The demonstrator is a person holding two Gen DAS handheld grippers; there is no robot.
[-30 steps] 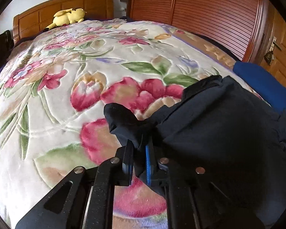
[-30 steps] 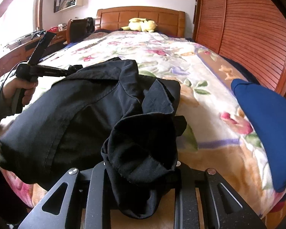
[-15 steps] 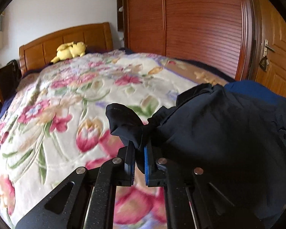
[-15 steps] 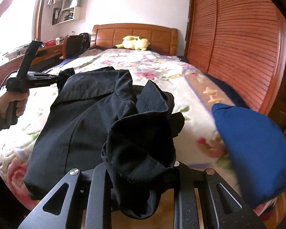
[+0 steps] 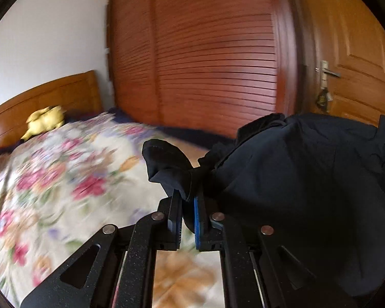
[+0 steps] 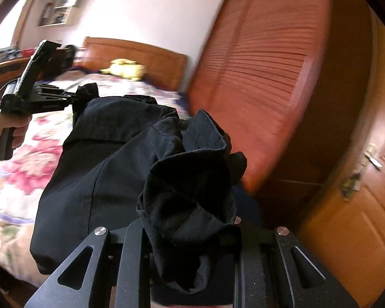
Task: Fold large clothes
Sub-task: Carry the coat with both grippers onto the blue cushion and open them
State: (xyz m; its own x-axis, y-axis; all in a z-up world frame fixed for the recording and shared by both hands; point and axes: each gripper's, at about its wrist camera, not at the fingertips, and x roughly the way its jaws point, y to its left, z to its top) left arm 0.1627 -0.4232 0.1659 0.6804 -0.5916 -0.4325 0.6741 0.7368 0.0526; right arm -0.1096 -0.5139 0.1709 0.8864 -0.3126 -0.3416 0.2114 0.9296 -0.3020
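A large black garment (image 5: pixel 308 192) hangs stretched between both grippers, lifted above the bed. My left gripper (image 5: pixel 187 200) is shut on one bunched corner of it, which sticks up between the blue-padded fingers. In the right wrist view the garment (image 6: pixel 110 159) spreads left toward the left gripper (image 6: pixel 74 97), held in a hand. My right gripper (image 6: pixel 190 231) is shut on another bunched corner; its fingertips are hidden under the black cloth.
The bed has a floral blanket (image 5: pixel 64 192) and a wooden headboard (image 5: pixel 51 97) with a yellow plush toy (image 5: pixel 46 123). A slatted wooden wardrobe (image 5: pixel 205 64) stands at the bed's right side, and a wooden door (image 5: pixel 346 64) beyond it.
Both grippers have risen and tilted upward with the garment. The garment has come up off the blanket. The views now show more wardrobe and door, with motion blur.
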